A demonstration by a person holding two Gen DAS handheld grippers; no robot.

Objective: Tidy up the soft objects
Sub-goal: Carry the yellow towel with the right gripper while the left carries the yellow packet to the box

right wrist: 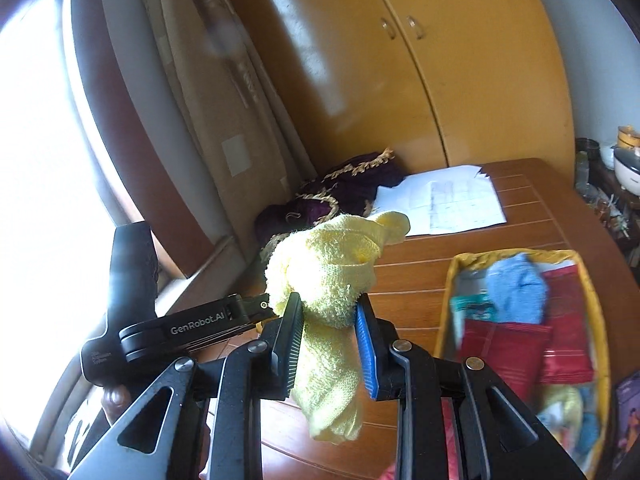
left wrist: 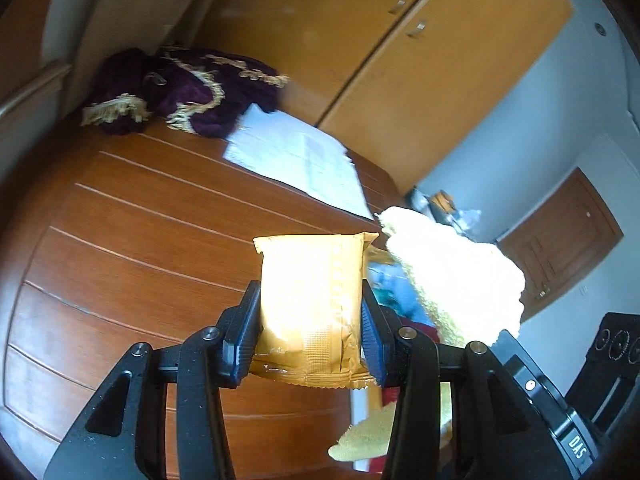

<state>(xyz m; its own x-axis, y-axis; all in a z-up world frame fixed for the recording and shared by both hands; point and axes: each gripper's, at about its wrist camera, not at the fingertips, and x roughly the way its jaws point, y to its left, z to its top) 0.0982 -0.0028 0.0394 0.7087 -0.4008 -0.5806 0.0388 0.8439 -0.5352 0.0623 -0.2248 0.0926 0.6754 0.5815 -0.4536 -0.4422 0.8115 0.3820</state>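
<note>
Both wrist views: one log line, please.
left gripper: holds orange foil packet | right gripper: holds yellow terry cloth | yellow-rimmed basket: part-filled

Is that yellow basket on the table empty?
No. The basket holds red, blue and yellow cloths and packets, seen from the right wrist.

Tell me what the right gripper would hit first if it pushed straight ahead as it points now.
Probably the purple cloth heaped at the table's far edge: it lies straight beyond the yellow towel the right gripper holds. Depth is unclear; the papers sit just right of that line.
</note>
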